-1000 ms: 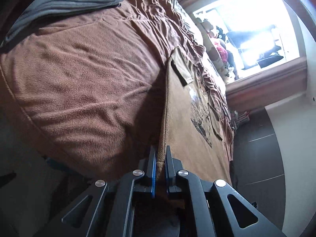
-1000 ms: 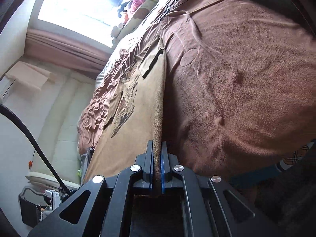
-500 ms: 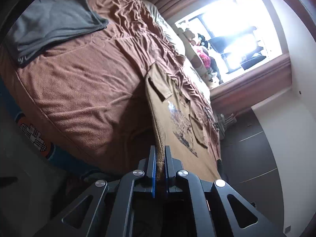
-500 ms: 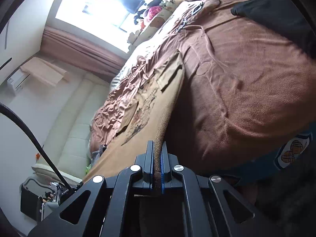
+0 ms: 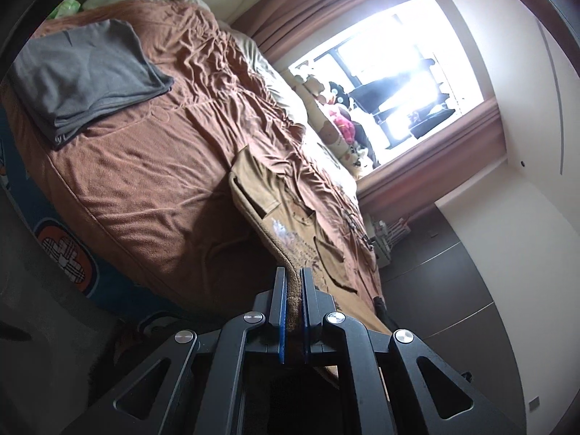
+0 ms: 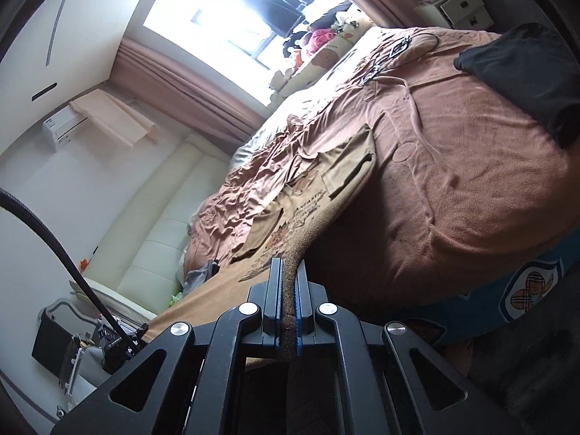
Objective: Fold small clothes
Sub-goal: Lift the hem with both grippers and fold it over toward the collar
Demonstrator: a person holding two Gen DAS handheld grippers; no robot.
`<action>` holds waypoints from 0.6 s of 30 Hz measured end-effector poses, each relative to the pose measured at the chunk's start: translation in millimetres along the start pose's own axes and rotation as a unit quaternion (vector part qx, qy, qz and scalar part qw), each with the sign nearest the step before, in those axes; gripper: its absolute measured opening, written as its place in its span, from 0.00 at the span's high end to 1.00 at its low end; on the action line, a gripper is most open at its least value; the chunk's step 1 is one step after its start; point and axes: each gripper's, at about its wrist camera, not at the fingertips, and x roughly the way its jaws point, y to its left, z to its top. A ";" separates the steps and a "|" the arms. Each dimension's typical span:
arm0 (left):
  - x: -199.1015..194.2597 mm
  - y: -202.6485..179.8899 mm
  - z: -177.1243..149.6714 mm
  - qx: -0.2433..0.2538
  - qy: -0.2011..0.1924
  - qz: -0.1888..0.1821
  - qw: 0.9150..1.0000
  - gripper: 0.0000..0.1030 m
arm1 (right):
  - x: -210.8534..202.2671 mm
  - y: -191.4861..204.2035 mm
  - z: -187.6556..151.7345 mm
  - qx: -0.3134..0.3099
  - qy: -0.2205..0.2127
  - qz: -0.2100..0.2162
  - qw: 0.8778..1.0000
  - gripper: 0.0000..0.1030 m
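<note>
A tan printed T-shirt [image 5: 286, 214] stretches from both grippers out over a bed with a brown blanket [image 5: 145, 188]. My left gripper [image 5: 293, 282] is shut on one corner of its near hem, the cloth pinched between the blue pads. In the right wrist view the same T-shirt [image 6: 326, 195] runs away from my right gripper [image 6: 288, 272], which is shut on the other hem corner. The near hem hangs in the air off the bed's edge; the far part with the sleeves still lies on the blanket.
A folded grey garment [image 5: 83, 72] lies on the blanket's far left. A black garment [image 6: 525, 69] sits at the bed's right side. Plush toys [image 5: 337, 123] line the bright window. A cream headboard [image 6: 159, 217] and a black cable [image 6: 54, 246] show at the left.
Both grippers have risen and pulled back from the bed with the hem in them. The shirt now looks smaller and farther, and more of the room shows.
</note>
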 end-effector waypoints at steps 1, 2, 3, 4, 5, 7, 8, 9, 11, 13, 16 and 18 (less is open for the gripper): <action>-3.7 -2.3 -1.3 0.002 -0.003 -0.003 1.000 0.94 | -2.4 1.1 -1.0 -0.002 -0.001 0.001 1.000 0.98; -7.3 -4.3 -2.1 0.005 -0.005 -0.006 1.000 0.94 | -5.0 2.2 -2.1 -0.004 -0.003 0.003 1.000 0.98; -10.6 -6.5 -2.9 0.007 -0.008 -0.007 1.000 0.94 | -6.3 3.1 -2.9 -0.006 -0.004 0.004 1.000 0.98; -13.5 -8.1 -3.6 0.009 -0.010 -0.009 1.000 0.94 | -8.3 3.9 -3.6 -0.008 -0.006 0.005 1.000 0.98; -16.8 -10.3 -4.1 0.012 -0.013 -0.013 1.000 0.94 | -10.2 4.3 -4.5 -0.009 -0.007 0.007 1.000 0.98; -22.0 -13.4 -5.3 0.016 -0.018 -0.017 1.000 0.94 | -12.6 3.9 -5.7 -0.011 -0.010 0.009 1.000 0.98; -23.8 -14.4 -5.9 0.018 -0.020 -0.019 0.999 0.94 | -13.4 3.6 -5.9 -0.012 -0.011 0.010 1.000 0.98; -25.0 -15.1 -6.3 0.019 -0.021 -0.021 0.999 0.94 | -13.7 3.2 -5.8 -0.013 -0.012 0.011 1.000 0.98; -26.0 -15.9 -6.4 0.022 -0.022 -0.022 0.999 0.94 | -11.2 1.2 -5.6 -0.013 -0.013 0.012 1.000 0.98; -24.2 -15.3 -6.7 0.025 -0.022 -0.022 0.999 0.94 | -9.6 -1.6 -4.8 -0.012 -0.013 0.012 1.000 0.98; -20.2 -13.5 -5.2 0.024 -0.022 -0.024 0.999 0.94 | -4.7 -4.3 -2.3 -0.012 -0.013 0.013 1.000 0.98; -16.5 -11.4 -2.8 0.024 -0.022 -0.023 0.999 0.94 | 0.0 -4.9 0.4 -0.013 -0.011 0.013 1.000 0.98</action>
